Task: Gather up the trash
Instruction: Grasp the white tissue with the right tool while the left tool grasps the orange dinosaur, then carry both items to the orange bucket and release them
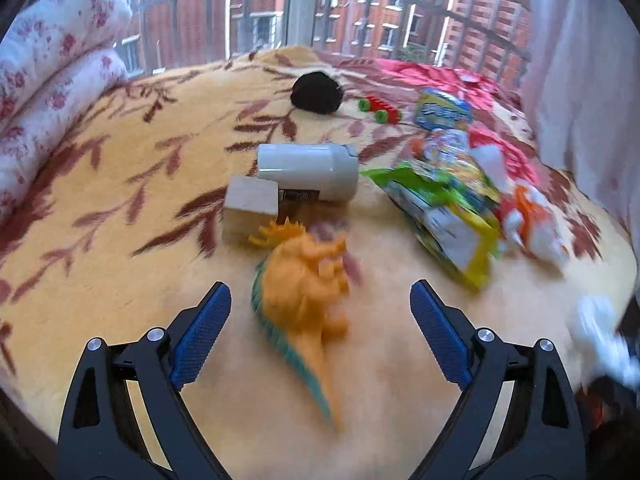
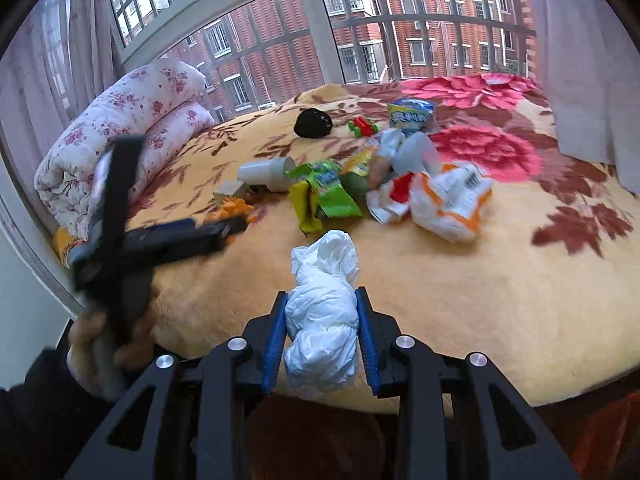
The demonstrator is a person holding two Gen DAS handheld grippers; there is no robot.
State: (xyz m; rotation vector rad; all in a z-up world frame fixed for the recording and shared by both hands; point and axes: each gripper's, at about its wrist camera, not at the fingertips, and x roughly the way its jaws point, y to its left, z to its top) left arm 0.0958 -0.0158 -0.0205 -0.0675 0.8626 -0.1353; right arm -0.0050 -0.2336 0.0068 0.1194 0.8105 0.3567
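Spread under everything is a yellow blanket (image 2: 500,312) with brown leaves and red flowers, covering a bed beside a barred window (image 2: 360,20) that faces brick buildings. Nearest to us, our right gripper (image 2: 322,334) is clamped on a crumpled white tissue (image 2: 322,316), held at the near edge of the bed. Our left gripper (image 1: 320,320) hangs with its blue pads wide apart and nothing between them, just above an orange toy dinosaur (image 1: 308,288) lying on the blanket. Just beyond the dinosaur sits a wooden block (image 1: 248,208), touching a white cup (image 1: 308,170) tipped on its side. To the right of these lies a pile of trash: a green and yellow snack bag (image 2: 324,196), a white and orange wrapper (image 2: 444,200) and a crumpled foil pouch (image 2: 404,152). Farther back we see a blue snack packet (image 2: 412,116), a small red and green toy (image 2: 362,126) and a black ball (image 2: 312,122). A rolled floral quilt (image 2: 132,140) lies at the far left.
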